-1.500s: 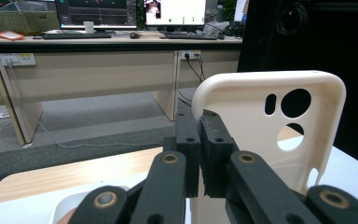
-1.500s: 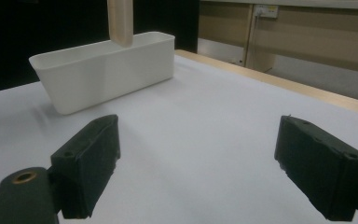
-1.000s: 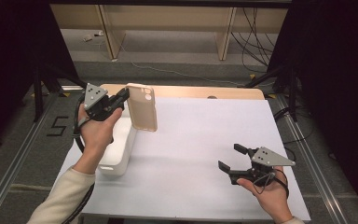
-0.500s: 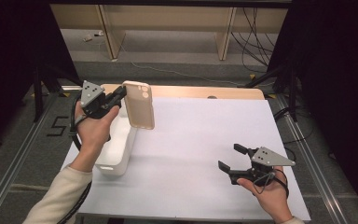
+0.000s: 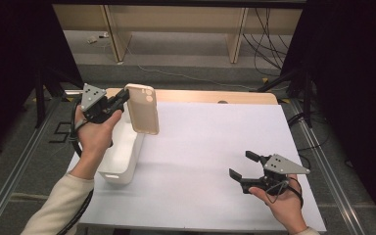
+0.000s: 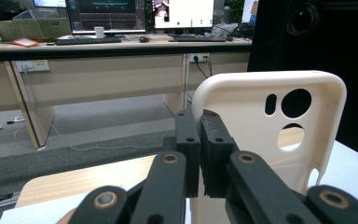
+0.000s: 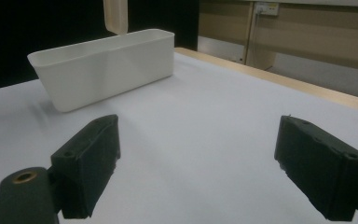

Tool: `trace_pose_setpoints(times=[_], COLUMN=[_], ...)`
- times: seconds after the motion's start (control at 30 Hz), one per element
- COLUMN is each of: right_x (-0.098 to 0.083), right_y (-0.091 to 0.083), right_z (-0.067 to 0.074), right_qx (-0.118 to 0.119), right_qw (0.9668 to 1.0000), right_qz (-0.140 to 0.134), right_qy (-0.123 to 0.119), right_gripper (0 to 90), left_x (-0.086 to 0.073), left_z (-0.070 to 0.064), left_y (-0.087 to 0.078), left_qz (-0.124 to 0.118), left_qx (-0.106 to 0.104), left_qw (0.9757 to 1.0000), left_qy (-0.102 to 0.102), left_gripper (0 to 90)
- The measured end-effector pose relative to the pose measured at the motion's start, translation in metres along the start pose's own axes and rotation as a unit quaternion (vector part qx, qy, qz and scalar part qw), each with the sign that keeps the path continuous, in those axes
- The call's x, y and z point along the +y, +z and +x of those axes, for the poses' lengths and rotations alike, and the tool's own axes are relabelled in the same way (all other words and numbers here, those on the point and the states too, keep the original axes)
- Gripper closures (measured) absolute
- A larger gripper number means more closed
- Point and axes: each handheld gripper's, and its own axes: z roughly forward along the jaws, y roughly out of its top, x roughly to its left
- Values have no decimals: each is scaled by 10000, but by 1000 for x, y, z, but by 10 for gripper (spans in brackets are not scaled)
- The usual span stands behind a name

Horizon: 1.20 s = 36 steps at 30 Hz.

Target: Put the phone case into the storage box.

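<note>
cream phone case (image 5: 143, 109), white bin (image 5: 122, 152), black tool (image 5: 244, 165)

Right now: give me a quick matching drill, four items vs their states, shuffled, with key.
Items:
1. left gripper
2. right gripper
3. phone case
4. white bin

States:
A. standing on the table's left side
B. jaws apart, nothing between them
C. held upright in the air
D. jaws clamped on a cream edge

Pairs: 1-D, 2-B, 3-C, 4-A
</note>
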Motion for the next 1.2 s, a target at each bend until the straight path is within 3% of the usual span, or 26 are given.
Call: trace_pose_setpoints(times=[0.3,0.47,0.53,0.57,0.6,0.63,0.67,0.73,0.97,1.0,1.2], right_x=[0,0,0,0,0,-1,0,0,-1,0,-1], right_y=[0,1,1,0,1,1,1,0,0,1,1], right_z=[0,-2,-2,0,-2,0,-2,0,0,-1,0], right_qx=[38,-16,-34,2,1,30,7,43,24,-11,18], right_qw=[10000,9999,9999,10000,9999,10000,9999,10000,10000,9999,10000], right_qz=[-9,-26,-49,6,-91,-19,-83,-14,48,-32,33], right_qy=[41,-119,-112,2,-102,28,-76,52,1,-114,9], right_gripper=[154,154,154,154,154,154,154,154,154,154,154], left_x=[0,0,1,2,2,3,3,3,2,2,2], left_z=[4,8,9,10,11,11,12,14,19,20,24], left_y=[0,0,-1,-1,-1,-1,-2,-2,-1,-1,-1], left_qz=[11,-12,-20,-18,-19,-21,-19,-24,-10,-4,4], left_qx=[43,60,70,85,93,98,103,132,155,160,193], left_qw=[10000,10000,10000,10000,9999,9999,9999,9999,9999,9999,9998], left_qy=[63,51,42,45,43,44,44,47,42,52,42], left_gripper=[869,869,869,869,869,869,869,869,869,869,869])
